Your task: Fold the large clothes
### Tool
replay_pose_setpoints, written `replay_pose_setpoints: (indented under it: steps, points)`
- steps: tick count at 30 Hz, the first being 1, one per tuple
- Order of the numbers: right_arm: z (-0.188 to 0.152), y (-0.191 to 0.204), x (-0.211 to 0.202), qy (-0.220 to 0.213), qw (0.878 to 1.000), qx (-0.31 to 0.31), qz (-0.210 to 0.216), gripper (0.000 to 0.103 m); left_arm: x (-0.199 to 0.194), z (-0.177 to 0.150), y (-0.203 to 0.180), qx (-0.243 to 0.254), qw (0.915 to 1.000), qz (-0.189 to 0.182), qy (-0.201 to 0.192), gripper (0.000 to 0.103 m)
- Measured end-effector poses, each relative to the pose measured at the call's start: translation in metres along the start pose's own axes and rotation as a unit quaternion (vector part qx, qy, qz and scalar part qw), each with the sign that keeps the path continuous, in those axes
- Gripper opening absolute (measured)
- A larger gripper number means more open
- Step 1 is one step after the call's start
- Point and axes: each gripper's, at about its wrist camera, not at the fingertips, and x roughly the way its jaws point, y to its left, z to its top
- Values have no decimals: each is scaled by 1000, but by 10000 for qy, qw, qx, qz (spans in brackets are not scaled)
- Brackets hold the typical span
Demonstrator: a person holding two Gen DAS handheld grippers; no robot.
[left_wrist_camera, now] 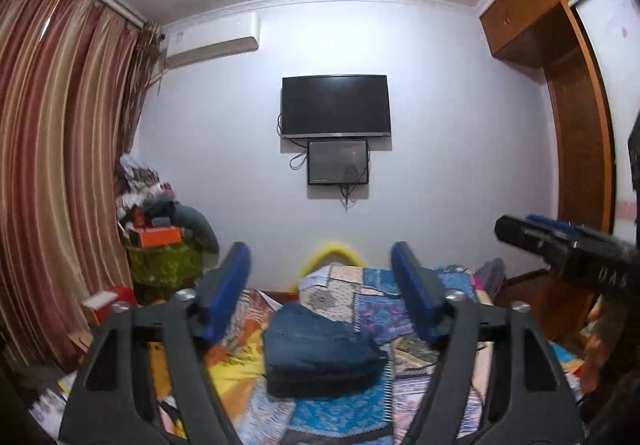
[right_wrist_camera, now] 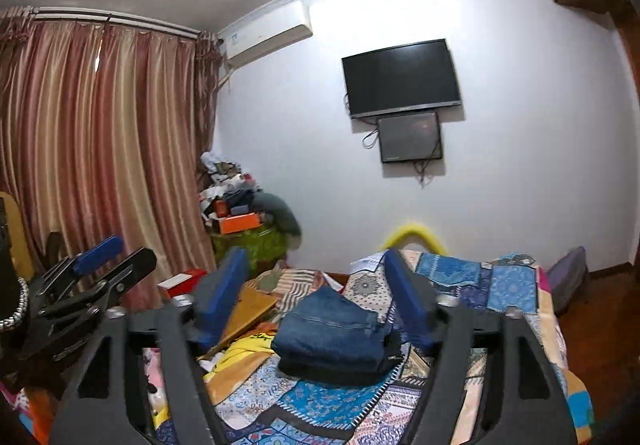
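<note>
I observe the patchwork bedspread (left_wrist_camera: 404, 397) bearing folded jeans (left_wrist_camera: 320, 353) stacked centrally. My left gripper (left_wrist_camera: 322, 285) and right gripper (right_wrist_camera: 316, 293) hover above, fingers spread, empty. Folding appears complete; next I judge withdrawal or fetching another garment.

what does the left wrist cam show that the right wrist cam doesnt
Only the left wrist view shows the tall wooden wardrobe along the right wall and the right gripper reaching in from the right edge.

Only the right wrist view shows the wooden board lying left of the jeans, and the left gripper at the left edge.

Both show the folded jeans on the patchwork bedspread, the TV on the wall with a smaller screen under it, the air conditioner, the curtains, and both grippers open, holding nothing.
</note>
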Motion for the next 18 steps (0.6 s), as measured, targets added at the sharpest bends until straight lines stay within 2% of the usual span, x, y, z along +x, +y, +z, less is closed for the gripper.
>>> replay_pose_setpoints:
  steps: [1, 2, 3, 4, 7, 18]
  points:
    - [-2, 0, -2, -30, 10000, 15, -51, 87, -3, -1, 1, -73, 10000, -21, 17, 90]
    - [-3, 0, -2, -72, 9999, 43, -125, 92, -5, -3, 3, -161, 9999, -10, -2, 95]
    - [-4, -1, -2, -106, 9997, 65, -226, 100, -11, -3, 4, -177, 9998, 13, -53, 95]
    - [-4, -2, -1, -123, 9994, 69, -306, 103, -13, -5, 4, -158, 9998, 36, -84, 96]
    - [-4, -3, -2, -74, 9989, 34, -463, 103, -14, -7, 5, -118, 9998, 182, -52, 102]
    - [-6, -9, 2, 181, 9989, 64, -426, 103, -9, -22, 2, -260, 9992, 180, 250, 102]
